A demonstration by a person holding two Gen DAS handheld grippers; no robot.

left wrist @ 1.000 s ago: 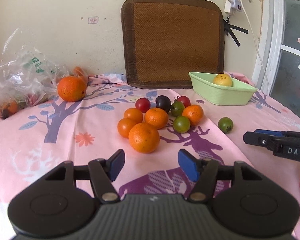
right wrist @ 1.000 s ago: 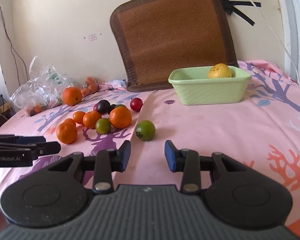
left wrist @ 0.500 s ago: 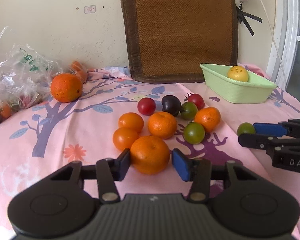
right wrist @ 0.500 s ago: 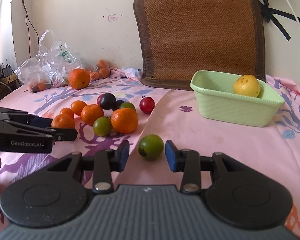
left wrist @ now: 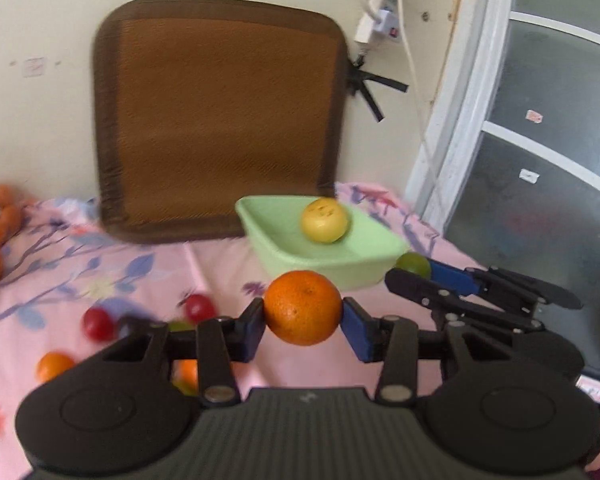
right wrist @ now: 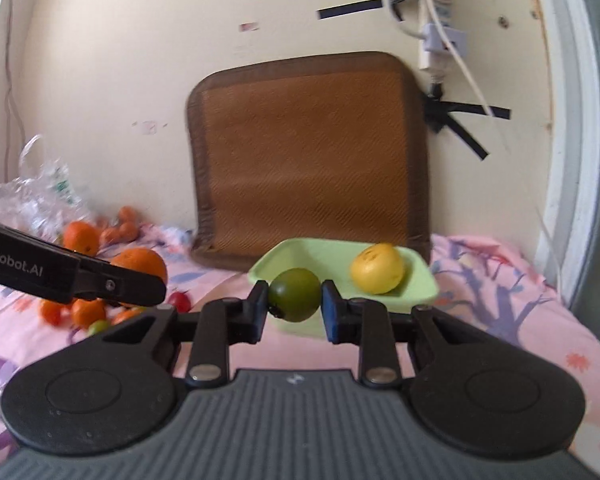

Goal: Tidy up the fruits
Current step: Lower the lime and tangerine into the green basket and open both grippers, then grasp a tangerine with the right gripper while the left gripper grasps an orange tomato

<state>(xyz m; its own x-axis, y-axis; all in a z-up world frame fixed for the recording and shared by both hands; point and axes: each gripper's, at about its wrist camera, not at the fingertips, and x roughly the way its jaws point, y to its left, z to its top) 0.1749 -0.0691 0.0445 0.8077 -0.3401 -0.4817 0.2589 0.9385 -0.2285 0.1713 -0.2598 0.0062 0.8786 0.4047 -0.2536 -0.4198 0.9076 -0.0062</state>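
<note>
My left gripper (left wrist: 303, 320) is shut on an orange (left wrist: 302, 307) and holds it in the air in front of the light green basket (left wrist: 284, 256). My right gripper (right wrist: 293, 307) is shut on a green tomato (right wrist: 294, 294), lifted just in front of the same basket (right wrist: 424, 292). A yellow fruit (left wrist: 325, 220) lies in the basket, also in the right wrist view (right wrist: 377, 268). The right gripper with its green tomato (left wrist: 413, 264) shows at the right of the left wrist view. The left gripper's orange (right wrist: 140, 264) shows at the left of the right wrist view.
Several oranges and tomatoes (right wrist: 84, 312) lie on the pink patterned cloth (left wrist: 100, 280) to the left. A clear plastic bag (right wrist: 32, 200) and a big orange (right wrist: 81, 237) sit at the far left. A brown woven mat (left wrist: 220, 120) leans on the wall behind.
Both grippers closed on their fruit and lifted it: the left took the orange, the right took the green tomato. Both moved up toward the green basket.
</note>
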